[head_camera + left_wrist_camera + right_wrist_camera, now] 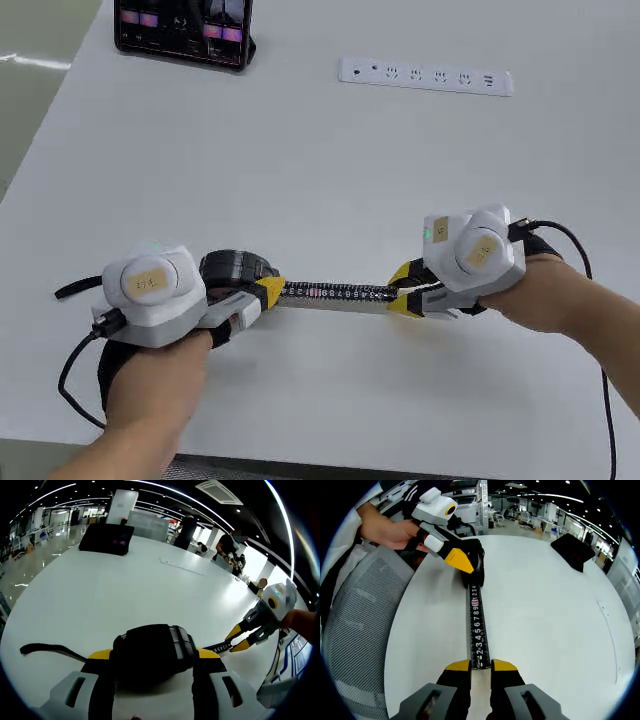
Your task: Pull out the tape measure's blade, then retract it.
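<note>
Two hand-held grippers are at work, and both are clenched; the left hand-held gripper (pixel 258 298) clamps the black tape measure (pixel 152 650) between its yellow-tipped jaws, while the right hand-held gripper (pixel 481 666) pinches the free end of the blade (pixel 476 625). Between them the blade runs straight and nearly level, just above the white surface (pixel 300 170); in the right gripper view we read its numbers climbing away from our jaws toward the tape measure, so the blade is partly drawn out. We judge the pull-out to be under way or near its end, with the retracting not yet done.

What the coming move turns on is the line of the blade; its long axis lies straight between the two hand-held grippers, left to right across the near part of the surface; the tape measure lies directly ahead of the right jaws. To retract, we would guide the right hand-held gripper along that same line toward the tape measure; any sideways drift could twist or kink the blade, and a sudden release could let it snap home.

Farther off, well apart from the work, a power strip (pixel 425 75) and a dark tablet (pixel 185 28) sit toward the far side.
</note>
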Tool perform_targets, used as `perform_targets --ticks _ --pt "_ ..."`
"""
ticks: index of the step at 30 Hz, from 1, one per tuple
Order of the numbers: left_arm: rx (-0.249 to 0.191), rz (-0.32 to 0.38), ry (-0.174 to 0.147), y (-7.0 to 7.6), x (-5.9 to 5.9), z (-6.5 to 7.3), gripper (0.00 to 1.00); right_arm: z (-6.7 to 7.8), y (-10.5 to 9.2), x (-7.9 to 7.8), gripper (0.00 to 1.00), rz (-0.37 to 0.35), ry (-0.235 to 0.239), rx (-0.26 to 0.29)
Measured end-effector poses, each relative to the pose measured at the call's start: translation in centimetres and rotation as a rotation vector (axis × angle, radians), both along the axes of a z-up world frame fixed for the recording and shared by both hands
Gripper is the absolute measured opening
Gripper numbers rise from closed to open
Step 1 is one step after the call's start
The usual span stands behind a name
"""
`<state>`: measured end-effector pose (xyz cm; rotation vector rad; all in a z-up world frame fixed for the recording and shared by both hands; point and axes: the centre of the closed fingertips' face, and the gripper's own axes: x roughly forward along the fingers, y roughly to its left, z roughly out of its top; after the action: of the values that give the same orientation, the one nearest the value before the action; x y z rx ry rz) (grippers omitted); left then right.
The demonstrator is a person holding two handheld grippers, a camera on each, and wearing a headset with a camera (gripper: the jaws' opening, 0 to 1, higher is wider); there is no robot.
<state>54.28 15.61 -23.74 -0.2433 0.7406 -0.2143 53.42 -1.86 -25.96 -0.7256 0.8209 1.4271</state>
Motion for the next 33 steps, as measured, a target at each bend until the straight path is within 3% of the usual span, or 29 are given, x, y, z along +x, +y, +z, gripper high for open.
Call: perform_targets --ticks 33 --pt "-0.025 0.002 0.004 0.1 0.0 0.0 0.58 0.1 5.0 -0.3 0.1 0.006 0.037 0.075"
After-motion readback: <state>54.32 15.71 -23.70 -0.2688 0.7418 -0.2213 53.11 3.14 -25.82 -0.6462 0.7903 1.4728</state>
